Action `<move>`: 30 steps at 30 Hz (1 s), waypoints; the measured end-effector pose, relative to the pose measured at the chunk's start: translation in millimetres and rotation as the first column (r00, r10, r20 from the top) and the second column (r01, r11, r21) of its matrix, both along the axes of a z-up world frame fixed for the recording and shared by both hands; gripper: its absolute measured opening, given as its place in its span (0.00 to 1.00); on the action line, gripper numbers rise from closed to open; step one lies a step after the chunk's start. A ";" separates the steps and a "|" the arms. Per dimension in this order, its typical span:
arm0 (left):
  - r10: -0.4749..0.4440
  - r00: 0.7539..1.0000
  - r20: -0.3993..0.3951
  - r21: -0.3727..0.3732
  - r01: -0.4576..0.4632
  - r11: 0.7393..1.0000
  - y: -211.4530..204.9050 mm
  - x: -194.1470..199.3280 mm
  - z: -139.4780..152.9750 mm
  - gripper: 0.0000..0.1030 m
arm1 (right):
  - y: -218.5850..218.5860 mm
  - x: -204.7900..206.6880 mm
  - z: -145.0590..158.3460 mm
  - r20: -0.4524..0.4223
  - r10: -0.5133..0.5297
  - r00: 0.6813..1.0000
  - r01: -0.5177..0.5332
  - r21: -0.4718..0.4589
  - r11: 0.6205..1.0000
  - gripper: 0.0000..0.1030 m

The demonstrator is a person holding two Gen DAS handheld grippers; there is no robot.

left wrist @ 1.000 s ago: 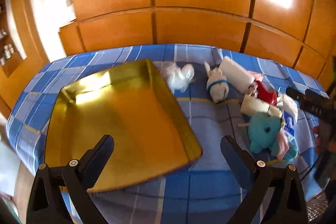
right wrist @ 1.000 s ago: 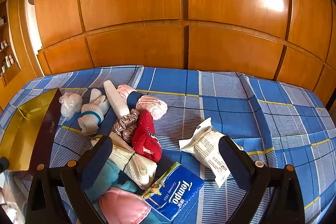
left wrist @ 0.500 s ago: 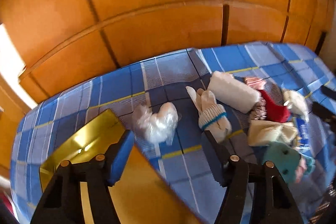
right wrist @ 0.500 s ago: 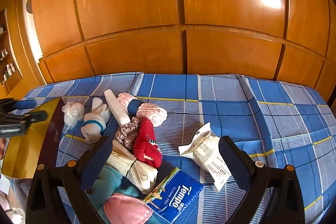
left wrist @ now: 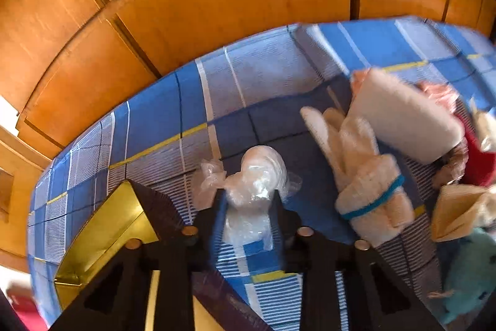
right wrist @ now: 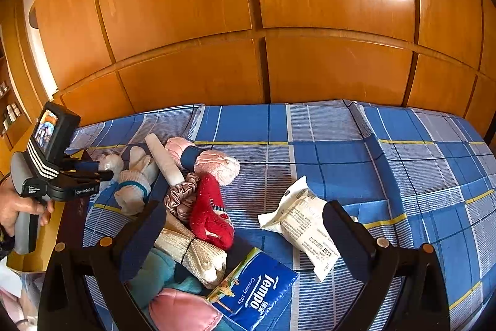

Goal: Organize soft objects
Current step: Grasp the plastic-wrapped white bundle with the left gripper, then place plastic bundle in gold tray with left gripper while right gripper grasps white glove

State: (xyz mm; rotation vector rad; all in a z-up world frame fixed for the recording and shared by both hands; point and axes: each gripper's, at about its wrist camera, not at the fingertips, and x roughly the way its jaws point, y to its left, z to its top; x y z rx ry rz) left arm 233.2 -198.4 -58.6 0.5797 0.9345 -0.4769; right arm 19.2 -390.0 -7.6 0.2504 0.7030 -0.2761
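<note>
The left gripper [left wrist: 248,207], wide apart and over the gold-lined open box [left wrist: 102,234] a second ago, is now closing its jaws on the crumpled clear plastic bag [left wrist: 257,176] at lower centre of the left-wrist view, beginning the first pickup, while the right gripper [right wrist: 241,233] hangs released.

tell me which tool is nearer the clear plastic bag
Left. The left tool is closing around the plastic bag; the right tool hovers open farther off, over the pile.
</note>
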 end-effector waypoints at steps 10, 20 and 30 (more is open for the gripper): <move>0.049 0.999 0.004 -0.361 -0.045 0.931 56.2 -74.1 67.6 0.21 | 1.3 1.2 -6.4 -0.024 0.020 1.000 -0.020 0.020 1.000 0.98; 0.156 0.986 -0.056 -0.460 -0.164 0.873 137.7 -142.9 71.4 0.21 | 32.2 17.5 -7.4 -0.061 0.150 0.987 -0.144 0.081 0.986 0.78; 0.264 0.961 -0.088 -0.498 -0.272 0.824 201.2 -166.0 62.2 0.21 | 84.0 98.0 2.0 -0.182 0.279 0.943 -0.278 0.034 0.960 0.56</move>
